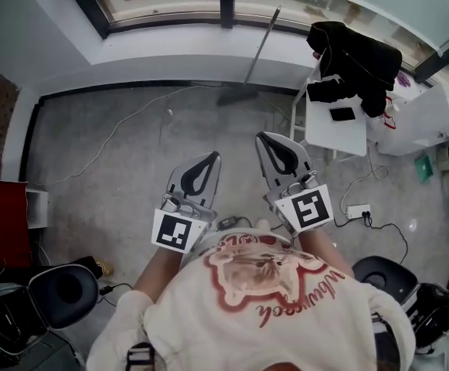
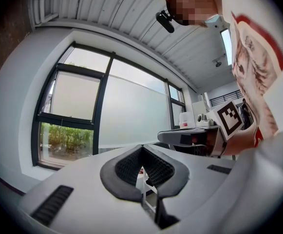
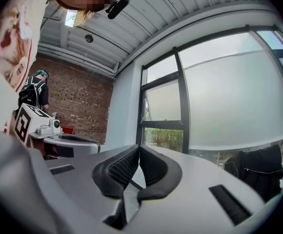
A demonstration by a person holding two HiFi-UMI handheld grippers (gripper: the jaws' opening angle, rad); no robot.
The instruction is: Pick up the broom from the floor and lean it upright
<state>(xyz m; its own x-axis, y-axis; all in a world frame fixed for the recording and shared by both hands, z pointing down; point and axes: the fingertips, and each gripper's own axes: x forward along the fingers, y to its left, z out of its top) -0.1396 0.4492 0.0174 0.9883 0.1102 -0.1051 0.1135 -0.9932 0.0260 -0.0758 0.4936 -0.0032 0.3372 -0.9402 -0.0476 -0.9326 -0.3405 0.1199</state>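
The broom stands upright at the far wall: its thin handle [image 1: 260, 46] leans against the window ledge and its dark head [image 1: 236, 96] rests on the floor. Both grippers are held close to my body, well short of the broom and apart from it. The left gripper [image 1: 209, 158] is shut with nothing between its pads; its tips meet in the left gripper view [image 2: 141, 148]. My right gripper [image 1: 267, 138] is shut and empty too, its tips together in the right gripper view [image 3: 138, 148].
A white table [image 1: 336, 130] with a black jacket [image 1: 357, 59] stands at the right, near the broom. Cables [image 1: 116, 134] trail over the grey floor, and a power strip [image 1: 358, 210] lies at the right. A black stool [image 1: 63, 295] sits at the lower left. A person [image 3: 34, 90] stands by the brick wall.
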